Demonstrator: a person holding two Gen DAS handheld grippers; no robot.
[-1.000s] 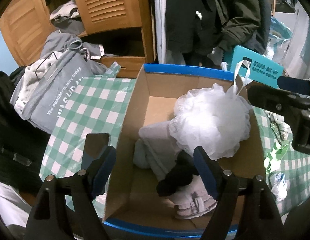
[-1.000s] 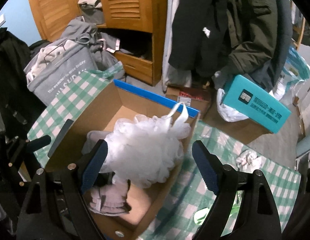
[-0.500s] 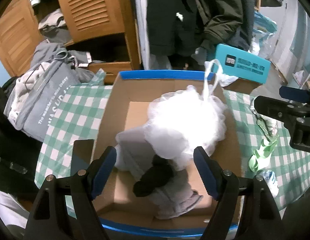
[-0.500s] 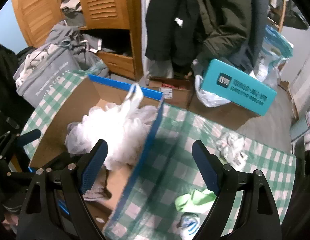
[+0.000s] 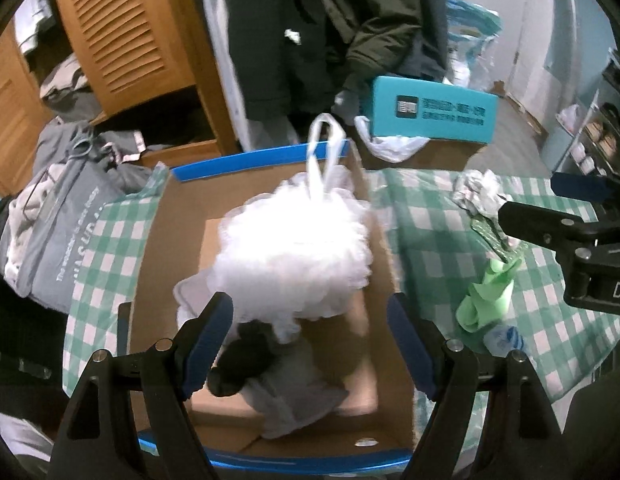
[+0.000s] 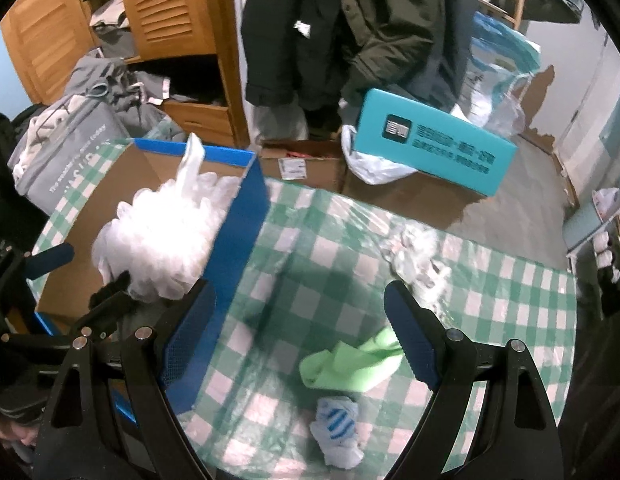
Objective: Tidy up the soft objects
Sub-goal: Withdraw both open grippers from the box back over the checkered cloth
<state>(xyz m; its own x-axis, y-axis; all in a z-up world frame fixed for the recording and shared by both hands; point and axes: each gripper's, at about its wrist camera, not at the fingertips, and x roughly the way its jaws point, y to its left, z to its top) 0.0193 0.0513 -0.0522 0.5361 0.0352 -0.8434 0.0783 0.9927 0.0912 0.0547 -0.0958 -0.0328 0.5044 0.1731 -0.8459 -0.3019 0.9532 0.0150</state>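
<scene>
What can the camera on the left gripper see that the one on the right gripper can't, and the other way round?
Only the left wrist view looks down into the cardboard box at the grey cloth and black item. Only the right wrist view shows the small brown carton on the floor. Both show the white bath pouf, green cloth, teal box and checkered tablecloth.

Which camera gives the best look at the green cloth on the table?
The right wrist view: the green cloth lies whole on the checked tablecloth, between the open right gripper fingers. The left wrist view shows it small at the edge, beside the box.
</scene>
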